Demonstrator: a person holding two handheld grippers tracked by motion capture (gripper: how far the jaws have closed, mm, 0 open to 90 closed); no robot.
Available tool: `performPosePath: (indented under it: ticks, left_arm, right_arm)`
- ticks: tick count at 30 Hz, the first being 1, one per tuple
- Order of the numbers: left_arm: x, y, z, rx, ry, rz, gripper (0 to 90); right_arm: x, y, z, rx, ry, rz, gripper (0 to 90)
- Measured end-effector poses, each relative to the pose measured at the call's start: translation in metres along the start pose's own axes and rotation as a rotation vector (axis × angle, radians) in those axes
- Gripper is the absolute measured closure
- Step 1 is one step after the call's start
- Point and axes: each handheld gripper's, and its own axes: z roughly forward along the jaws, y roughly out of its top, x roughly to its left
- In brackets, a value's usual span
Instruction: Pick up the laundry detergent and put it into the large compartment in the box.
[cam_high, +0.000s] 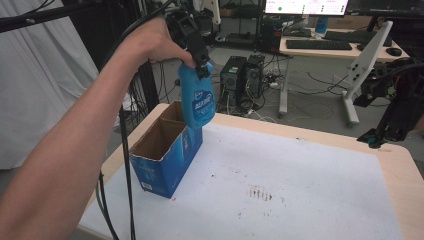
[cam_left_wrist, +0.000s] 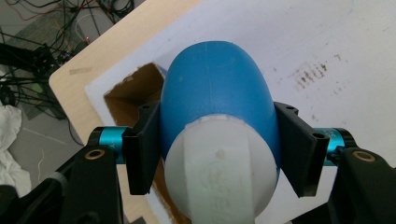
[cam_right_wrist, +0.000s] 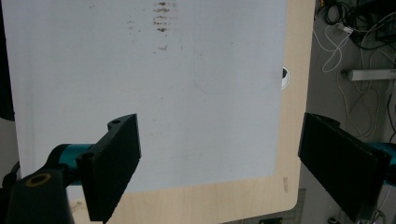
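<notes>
Blue bottle (cam_high: 197, 97) – clamped in left gripper (cam_high: 201, 64) jaws, above open carton (cam_high: 165, 155), right gripper (cam_right_wrist: 219, 163) jaws wide, empty

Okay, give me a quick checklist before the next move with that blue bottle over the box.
1. Left gripper clamped on the blue bottle near its white cap: ok.
2. Bottle lifted above the open cardboard box: ok.
3. Bottle hanging roughly upright: ok.
4. Box standing upright on the table, top open: ok.
5. Right gripper open, holding nothing, off near the table's right edge: ok.
6. What else is inside the box: cannot tell.
</notes>
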Motion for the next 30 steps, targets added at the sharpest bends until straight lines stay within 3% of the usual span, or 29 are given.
performPosePath:
  ticks: [12,26,30]
  left_arm:
    - [0.02,-0.036,-0.018,0.024,0.027,-0.013,37.9]
    - [0.027,-0.063,-0.012,0.062,0.044,0.012,37.9]
    - [0.028,-0.067,-0.007,0.072,0.028,0.023,37.9]
  right_arm:
    - [0.001,0.008,0.003,0.0,-0.001,-0.012,12.3]
    - [0.003,0.012,0.0,0.001,-0.005,-0.016,12.3]
    - [0.006,0.011,-0.002,0.005,-0.008,-0.02,12.4]
